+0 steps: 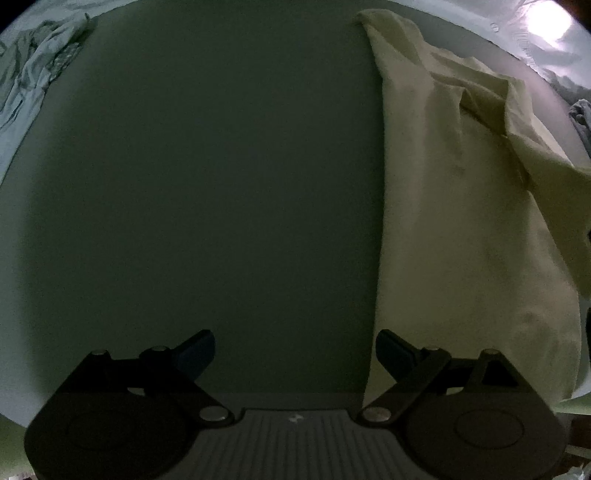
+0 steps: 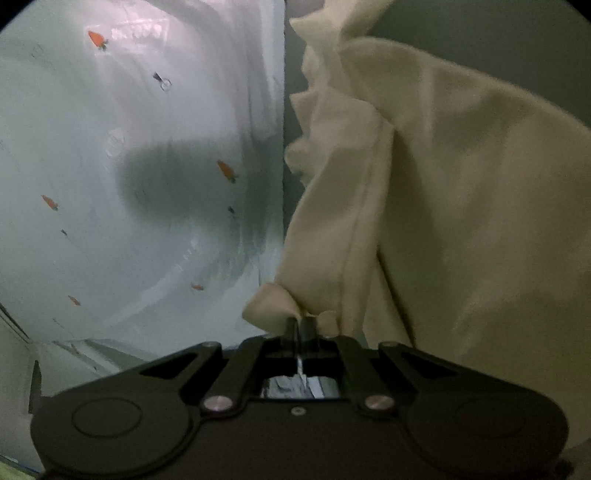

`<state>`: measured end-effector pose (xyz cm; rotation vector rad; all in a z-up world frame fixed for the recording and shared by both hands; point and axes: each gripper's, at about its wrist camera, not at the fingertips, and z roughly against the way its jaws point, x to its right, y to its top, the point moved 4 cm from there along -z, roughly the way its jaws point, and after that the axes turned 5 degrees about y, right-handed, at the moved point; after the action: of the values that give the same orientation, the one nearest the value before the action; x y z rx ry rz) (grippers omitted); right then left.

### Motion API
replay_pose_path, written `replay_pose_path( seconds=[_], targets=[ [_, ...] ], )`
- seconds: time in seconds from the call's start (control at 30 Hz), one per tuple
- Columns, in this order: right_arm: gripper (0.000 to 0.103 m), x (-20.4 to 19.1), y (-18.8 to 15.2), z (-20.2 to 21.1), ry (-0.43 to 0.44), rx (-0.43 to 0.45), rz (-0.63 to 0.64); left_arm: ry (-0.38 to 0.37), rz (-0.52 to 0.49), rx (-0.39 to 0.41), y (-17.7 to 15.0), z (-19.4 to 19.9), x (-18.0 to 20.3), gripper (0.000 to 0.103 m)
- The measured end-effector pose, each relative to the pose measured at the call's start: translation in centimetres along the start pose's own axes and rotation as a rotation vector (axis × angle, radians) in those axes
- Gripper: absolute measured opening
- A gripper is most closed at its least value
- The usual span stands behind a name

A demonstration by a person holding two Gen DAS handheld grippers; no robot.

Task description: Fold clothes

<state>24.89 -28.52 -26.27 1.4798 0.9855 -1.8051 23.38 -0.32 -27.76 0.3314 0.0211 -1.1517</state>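
A cream garment (image 1: 461,206) lies on a dark grey-green surface (image 1: 207,184), along the right side of the left wrist view. My left gripper (image 1: 295,354) is open and empty; its right finger (image 1: 395,354) sits at the garment's left edge. In the right wrist view my right gripper (image 2: 301,326) is shut on a bunched edge of the cream garment (image 2: 443,192), which hangs lifted and fills the right half of the view.
A pale sheet printed with small carrots (image 2: 129,184) lies left of the dark surface in the right wrist view. Crumpled light cloth (image 1: 33,74) lies at the top left in the left wrist view, and pale bedding (image 1: 535,33) at the top right.
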Motion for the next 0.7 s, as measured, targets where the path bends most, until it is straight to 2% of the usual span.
replay_pose_path(
  seconds=[0.23, 0.53, 0.7],
  targets=[
    [0.002, 0.4, -2.9, 0.0, -0.063, -0.082, 0.053, -0.015, -0.002, -0.007, -0.8, -0.2, -0.3, 0.094],
    [0.002, 2.5, -5.7, 0.8, -0.135, -0.173, 0.033, -0.066, 0.029, 0.028, -0.9, 0.6, -0.5, 0.094],
    [0.002, 3.3, -6.5, 0.5, -0.199, -0.212, 0.054, -0.066, 0.046, 0.027, -0.8, 0.5, -0.8, 0.094]
  ],
)
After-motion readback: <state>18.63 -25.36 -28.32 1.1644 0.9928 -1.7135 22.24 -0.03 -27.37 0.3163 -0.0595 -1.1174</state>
